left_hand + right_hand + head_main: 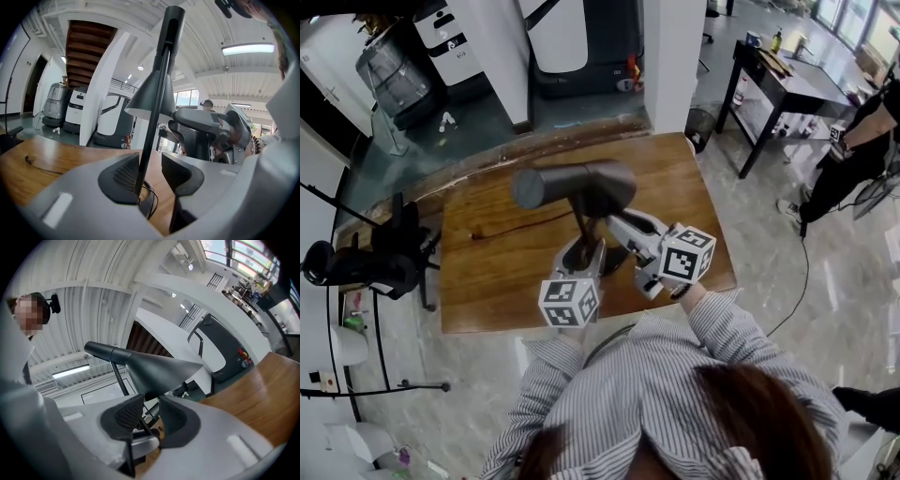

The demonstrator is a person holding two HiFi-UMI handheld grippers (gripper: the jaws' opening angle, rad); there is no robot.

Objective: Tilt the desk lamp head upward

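Note:
A dark grey desk lamp stands on the wooden table (492, 281), its cone head (577, 185) lying about level over the round base (574, 257). My left gripper (597, 249) reaches low at the stem. In the left gripper view the thin stem (151, 131) stands between the jaws and close against the left pad (124, 176), while the right pad stands off it; the left gripper (150, 172) is open. My right gripper (617, 223) points in just under the head. In its own view the right gripper (151, 417) has its pads apart beneath the cone (157, 367), with nothing pressed between them.
The lamp's cable (511, 228) trails left across the table. A black office chair (380, 258) stands left of the table, a white pillar (675, 56) behind it. At the right are a black side table (787, 80) and a person in black (853, 155).

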